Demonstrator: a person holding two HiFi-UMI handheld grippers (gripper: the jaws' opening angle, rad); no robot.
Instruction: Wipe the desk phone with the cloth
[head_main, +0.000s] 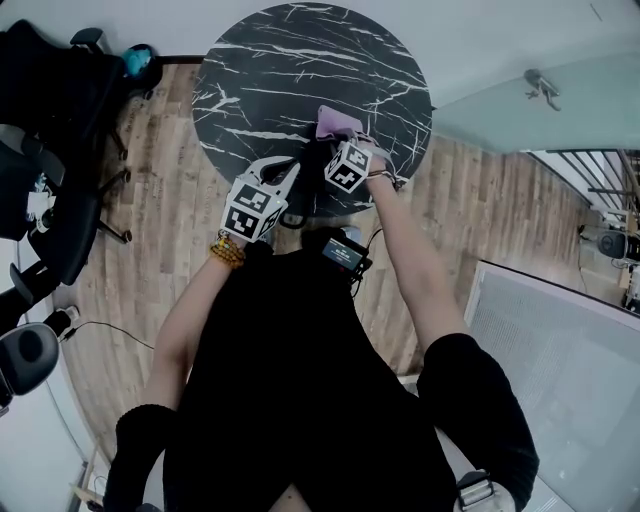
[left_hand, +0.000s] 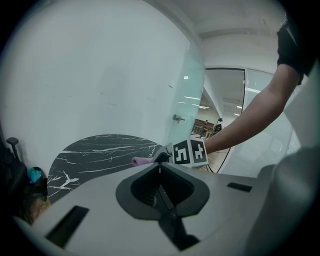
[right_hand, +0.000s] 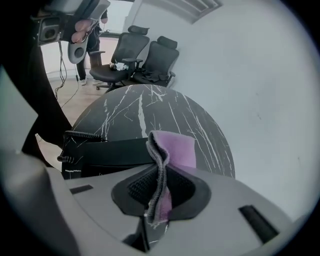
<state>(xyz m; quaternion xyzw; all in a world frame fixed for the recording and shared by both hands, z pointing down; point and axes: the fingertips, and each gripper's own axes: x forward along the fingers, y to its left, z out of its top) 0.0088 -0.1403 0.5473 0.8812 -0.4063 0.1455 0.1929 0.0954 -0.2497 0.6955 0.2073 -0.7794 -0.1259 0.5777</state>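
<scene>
A purple cloth (right_hand: 177, 147) is clamped in my right gripper (right_hand: 159, 167), which is shut on it; its free end folds over above the jaws. Just beyond the cloth lies the black desk phone (right_hand: 105, 152) with its coiled cord (right_hand: 80, 135) at the left. From the head view the cloth (head_main: 338, 122) shows past the right gripper's marker cube (head_main: 347, 165), at the near edge of the round table, and the phone (head_main: 322, 195) is a dark shape there. My left gripper (left_hand: 159, 167) is shut and holds nothing, left of the right one, off the table edge.
The round black marble table (head_main: 300, 60) stands against a white wall. Black office chairs (head_main: 50, 130) stand on the wood floor at the left, and also show as chairs (right_hand: 145, 55) beyond the table. A glass partition (left_hand: 185, 100) is on the right.
</scene>
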